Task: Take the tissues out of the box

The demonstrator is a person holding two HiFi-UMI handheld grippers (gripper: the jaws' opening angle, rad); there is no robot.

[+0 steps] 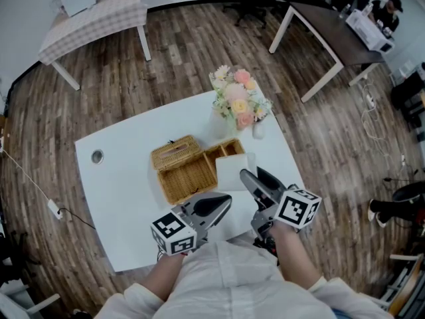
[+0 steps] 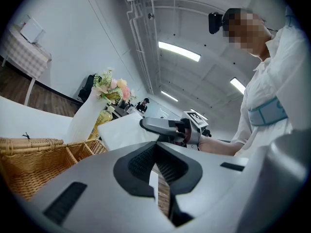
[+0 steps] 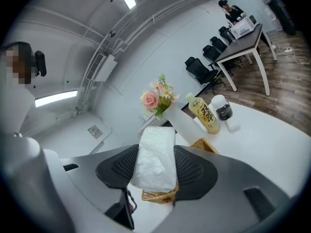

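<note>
Right now the right gripper is clamping both jaws on the tissue pack, a white plastic-wrapped packet that is standing up between the pads and covering most of them. The tissue pack is hanging just above the wicker box, of which only slivers are showing under the jaws in the right gripper view. In the head view it is sitting over the wicker box's right end. Whether its lower edge is touching the rim I cannot tell, since the gripper is covering that side. The wicker box is lying open on the white table, with its lid folded back. The left gripper is holding nothing. Its jaws are meeting at the tips, with a thin slit of table and floor showing lower down. It is hovering over the table's near edge, just beside the right gripper. Flowers are standing behind the wicker box, and their pale vase is blending into the table top in the head view. A bottle is standing just beside the vase.
</note>
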